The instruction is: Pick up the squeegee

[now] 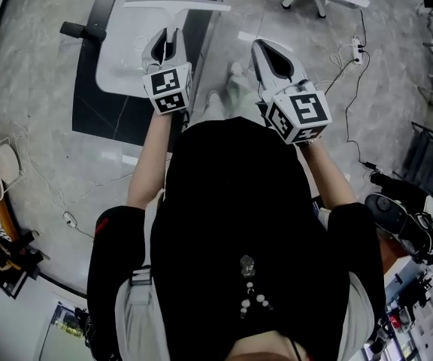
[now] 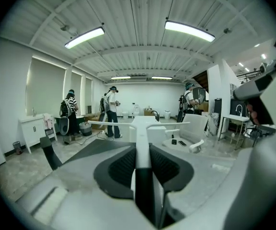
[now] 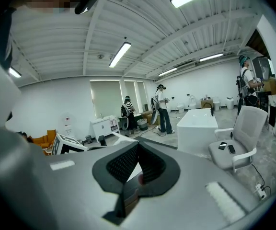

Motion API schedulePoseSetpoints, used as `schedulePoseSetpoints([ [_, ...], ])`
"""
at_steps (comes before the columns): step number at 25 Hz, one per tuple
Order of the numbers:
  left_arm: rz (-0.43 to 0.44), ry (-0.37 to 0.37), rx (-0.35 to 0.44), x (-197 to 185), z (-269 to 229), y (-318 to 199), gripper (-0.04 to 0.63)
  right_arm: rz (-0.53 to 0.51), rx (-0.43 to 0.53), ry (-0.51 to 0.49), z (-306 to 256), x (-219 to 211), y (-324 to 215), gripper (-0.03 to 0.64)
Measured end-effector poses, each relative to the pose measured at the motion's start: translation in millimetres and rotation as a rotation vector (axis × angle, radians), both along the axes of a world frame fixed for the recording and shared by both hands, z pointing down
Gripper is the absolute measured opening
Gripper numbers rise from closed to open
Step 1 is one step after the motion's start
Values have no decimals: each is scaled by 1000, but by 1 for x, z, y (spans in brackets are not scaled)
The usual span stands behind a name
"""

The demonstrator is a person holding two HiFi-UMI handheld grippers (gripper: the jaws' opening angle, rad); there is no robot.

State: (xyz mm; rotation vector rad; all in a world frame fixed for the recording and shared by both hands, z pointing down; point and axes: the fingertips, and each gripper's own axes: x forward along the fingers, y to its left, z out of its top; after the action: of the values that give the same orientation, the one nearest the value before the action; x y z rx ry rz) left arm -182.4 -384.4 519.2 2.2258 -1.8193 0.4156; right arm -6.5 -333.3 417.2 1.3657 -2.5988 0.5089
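Observation:
The squeegee [image 1: 177,5] is white, with a long thin blade across the top of a straight handle. My left gripper [image 1: 171,42] is shut on the handle and holds it in the air over a white table [image 1: 122,47]. In the left gripper view the squeegee [image 2: 142,138] runs straight out between the dark pads, its blade level and crosswise at the far end. My right gripper [image 1: 264,50] hovers beside it on the right. Its jaws are together and hold nothing. In the right gripper view the right gripper [image 3: 138,150] points out into the room.
The white table stands on a dark mat [image 1: 104,115] on a marble floor. A black bar [image 1: 81,30] juts out at its left. A white office chair [image 3: 238,138] with two phones on its seat stands to the right. A power strip [image 1: 355,49] trails cables. Several people [image 2: 111,111] stand far off.

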Motion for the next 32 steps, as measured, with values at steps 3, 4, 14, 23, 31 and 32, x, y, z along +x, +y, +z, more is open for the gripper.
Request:
schedulePoseSetpoints([
  [3, 4, 4, 45, 2, -23, -2, 98, 12, 36, -9, -12, 4, 4, 3],
  [4, 6, 5, 57, 4, -30, -3, 98, 17, 46, -12, -15, 6, 5, 3],
  [14, 93, 16, 197, 40, -109, -9, 98, 91, 139, -56, -53, 27, 7, 2],
  [23, 189, 44, 301, 69, -173, -10, 99, 144, 228, -62, -96, 41, 2, 2],
  [31, 236, 68, 389, 78, -218, -10, 98, 195, 301, -66, -128, 56, -3, 2],
  [32, 238, 68, 397, 79, -221, -10, 98, 197, 306, -68, -130, 56, -3, 2],
])
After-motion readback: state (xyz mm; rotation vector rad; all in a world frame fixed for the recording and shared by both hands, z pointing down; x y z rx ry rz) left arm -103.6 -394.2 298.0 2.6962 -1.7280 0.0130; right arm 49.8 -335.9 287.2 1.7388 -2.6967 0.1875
